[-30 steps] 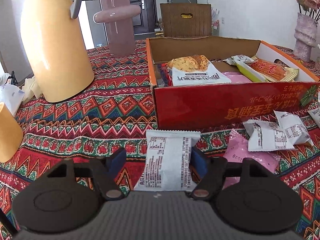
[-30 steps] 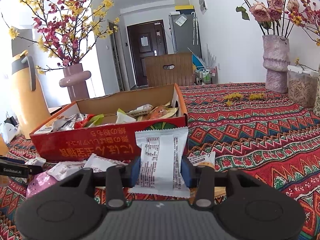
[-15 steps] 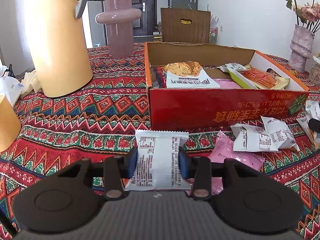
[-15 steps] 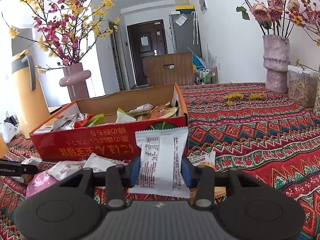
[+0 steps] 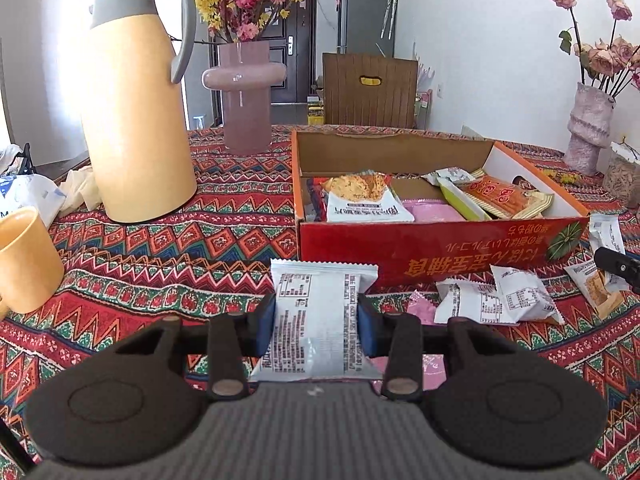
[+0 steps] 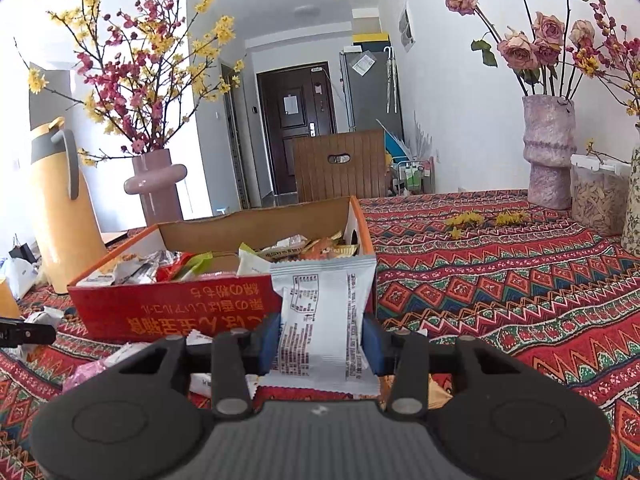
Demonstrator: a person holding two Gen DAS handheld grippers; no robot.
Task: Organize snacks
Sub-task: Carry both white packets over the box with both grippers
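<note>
I see two white snack packets: left gripper (image 5: 317, 328) clamps one (image 5: 320, 320), right gripper (image 6: 320, 344) the other (image 6: 322, 320), long axes pointing toward the red box (image 5: 440, 248).

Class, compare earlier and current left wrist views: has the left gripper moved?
Yes. The left gripper closed on the white packet and rose; the red box sits lower in view.

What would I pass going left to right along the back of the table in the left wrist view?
Yellow mug → yellow thermos jug → pink vase → red snack box → textured vase.
</note>
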